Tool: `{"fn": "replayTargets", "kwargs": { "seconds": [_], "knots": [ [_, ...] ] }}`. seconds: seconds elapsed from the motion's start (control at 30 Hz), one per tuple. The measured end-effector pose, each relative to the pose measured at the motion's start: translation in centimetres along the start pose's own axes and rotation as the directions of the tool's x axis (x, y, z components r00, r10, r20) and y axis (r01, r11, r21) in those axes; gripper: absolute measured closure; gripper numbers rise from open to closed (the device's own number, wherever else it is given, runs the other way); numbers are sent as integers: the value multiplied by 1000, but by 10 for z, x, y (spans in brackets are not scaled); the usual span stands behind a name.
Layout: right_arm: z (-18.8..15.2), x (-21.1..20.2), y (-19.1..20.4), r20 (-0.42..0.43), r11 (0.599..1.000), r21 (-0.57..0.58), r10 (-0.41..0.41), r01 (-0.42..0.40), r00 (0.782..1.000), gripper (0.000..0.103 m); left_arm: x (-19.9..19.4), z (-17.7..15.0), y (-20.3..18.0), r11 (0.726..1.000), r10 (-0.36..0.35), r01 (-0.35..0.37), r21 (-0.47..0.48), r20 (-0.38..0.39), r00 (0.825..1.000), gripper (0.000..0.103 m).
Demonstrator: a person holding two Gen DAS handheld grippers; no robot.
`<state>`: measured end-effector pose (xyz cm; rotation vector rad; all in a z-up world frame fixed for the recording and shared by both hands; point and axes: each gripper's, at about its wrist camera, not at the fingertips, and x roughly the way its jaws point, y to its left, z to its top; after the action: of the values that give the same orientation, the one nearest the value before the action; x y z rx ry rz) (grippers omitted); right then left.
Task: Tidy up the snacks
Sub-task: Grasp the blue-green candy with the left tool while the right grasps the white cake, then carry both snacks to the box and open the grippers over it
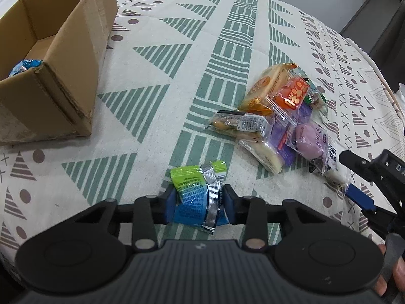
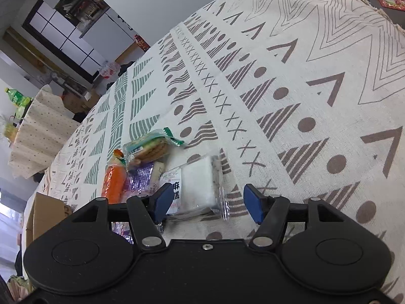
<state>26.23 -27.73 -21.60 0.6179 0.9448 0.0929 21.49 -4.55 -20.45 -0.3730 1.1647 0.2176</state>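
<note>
My left gripper (image 1: pixel 198 198) is shut on a green and blue snack packet (image 1: pixel 197 192), held just above the patterned tablecloth. A pile of wrapped snacks (image 1: pixel 278 121) lies to its right. A cardboard box (image 1: pixel 50 58) stands at the upper left with a blue packet (image 1: pixel 25 65) inside. My right gripper (image 2: pixel 206 200) is open, its jaws on either side of a clear-wrapped white cake (image 2: pixel 197 182) at the pile's near edge; it also shows in the left wrist view (image 1: pixel 359 195). An orange packet (image 2: pixel 115 182) and a biscuit packet (image 2: pixel 152 149) lie beyond.
The round table carries a cloth with green and brown triangles (image 1: pixel 227 38). The cardboard box corner shows in the right wrist view (image 2: pixel 45 212). A second covered table (image 2: pixel 40 131) and shelving stand in the room behind.
</note>
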Motion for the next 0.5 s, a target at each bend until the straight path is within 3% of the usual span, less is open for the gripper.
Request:
{"fn": "replayTargets", "kwargs": {
  "seconds": [0.1,0.17,0.27,0.37,0.5],
  "knots": [
    [0,4,1,-14,1000,-9,-2,2,1000,42,-1,-1,0,1000,0,0,6,8,1000,69],
    [-1,5,4,-18,999,-30,-12,12,1000,59,-3,-1,1,1000,-12,12,1,8,1000,69],
    [-4,2,3,-45,1000,-18,13,-14,999,71,-9,-1,3,1000,-21,21,-2,28,999,70],
    [-4,-5,5,-34,999,-28,14,-15,999,82,-18,0,4,999,-37,37,-7,55,998,70],
    [-5,-21,10,3,999,-43,25,-25,1000,88,-32,2,6,998,-56,58,-15,98,994,70]
  ]
}}
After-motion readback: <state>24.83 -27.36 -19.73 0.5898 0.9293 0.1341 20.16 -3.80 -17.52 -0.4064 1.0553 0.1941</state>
